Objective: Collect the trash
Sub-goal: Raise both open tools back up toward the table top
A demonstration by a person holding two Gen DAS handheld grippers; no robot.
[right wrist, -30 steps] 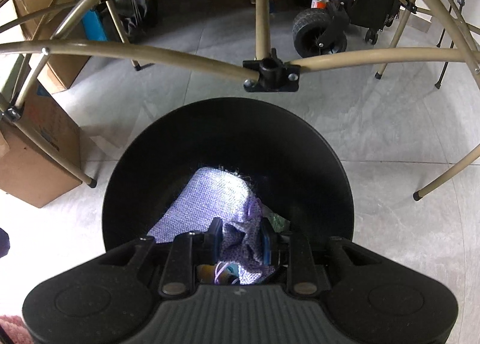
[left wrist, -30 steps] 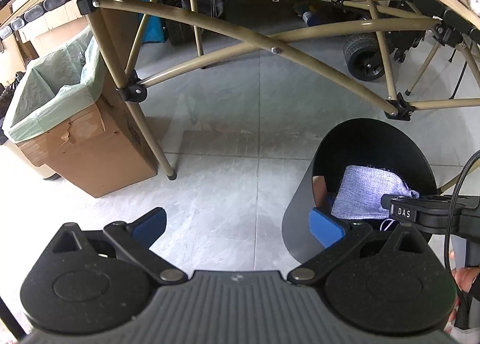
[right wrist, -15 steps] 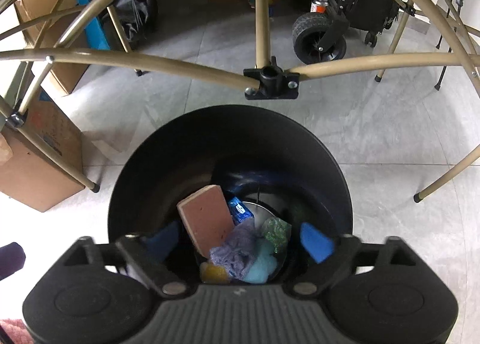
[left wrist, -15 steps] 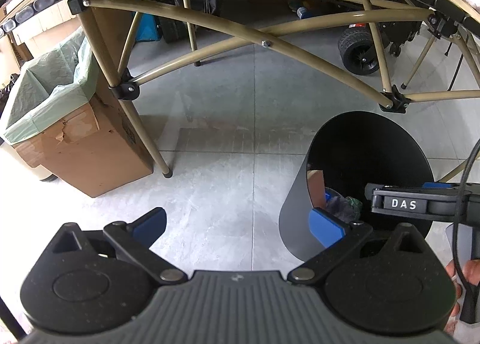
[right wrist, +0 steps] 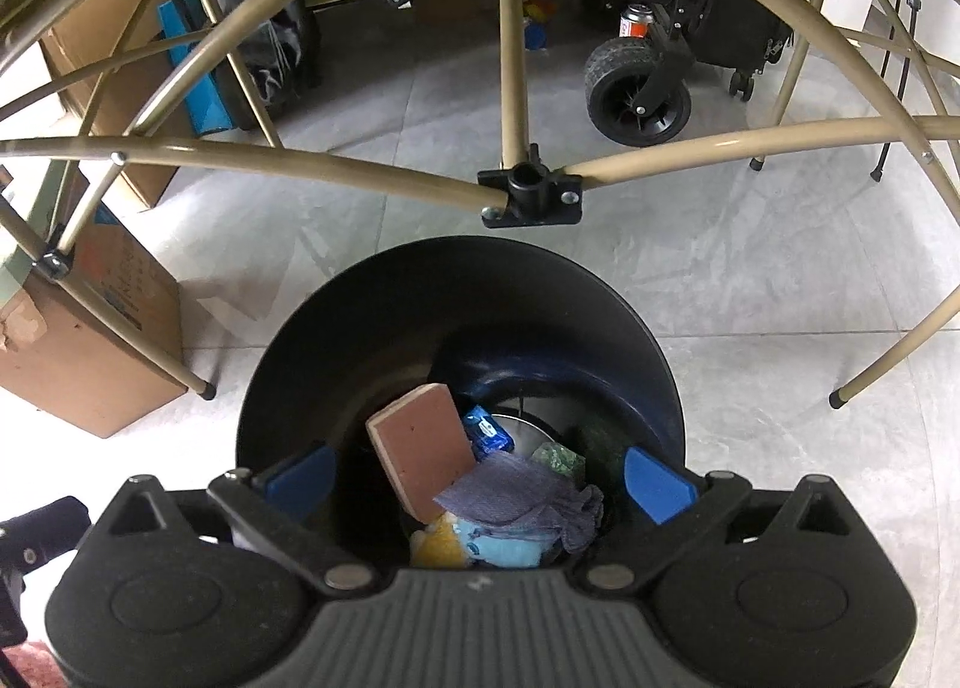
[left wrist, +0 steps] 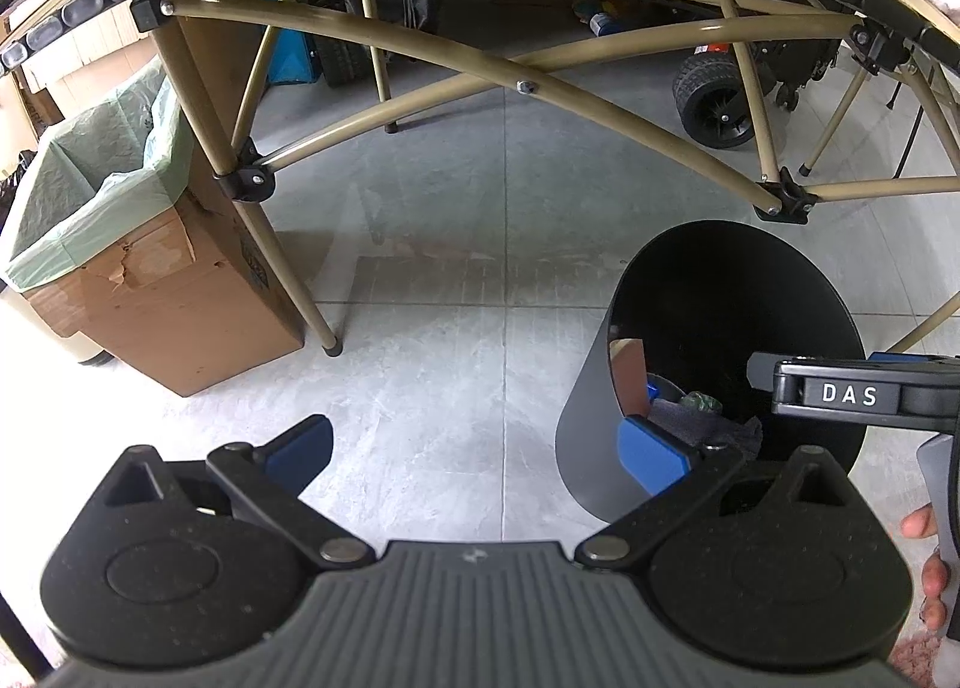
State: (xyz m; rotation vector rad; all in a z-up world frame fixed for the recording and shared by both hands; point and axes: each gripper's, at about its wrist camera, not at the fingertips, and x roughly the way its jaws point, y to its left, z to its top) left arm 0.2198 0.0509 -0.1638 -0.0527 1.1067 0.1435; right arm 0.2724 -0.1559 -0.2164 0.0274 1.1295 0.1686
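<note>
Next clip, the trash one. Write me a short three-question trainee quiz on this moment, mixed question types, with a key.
1. True or false: the right gripper grips the purple cloth.
2. What leans on the inner wall of the black bin? A) brown sponge block B) soda can C) glass bottle
3. What lines the cardboard box in the left wrist view?

Key:
1. False. Its jaws have just been opening and stand wide; the cloth lies loose in the bin.
2. A
3. A pale green bag.

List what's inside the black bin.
In the black bin: a brown sponge, a purple cloth, a blue packet, something green and light-blue and yellow pieces. Whatever lies beneath them is hidden.
</note>
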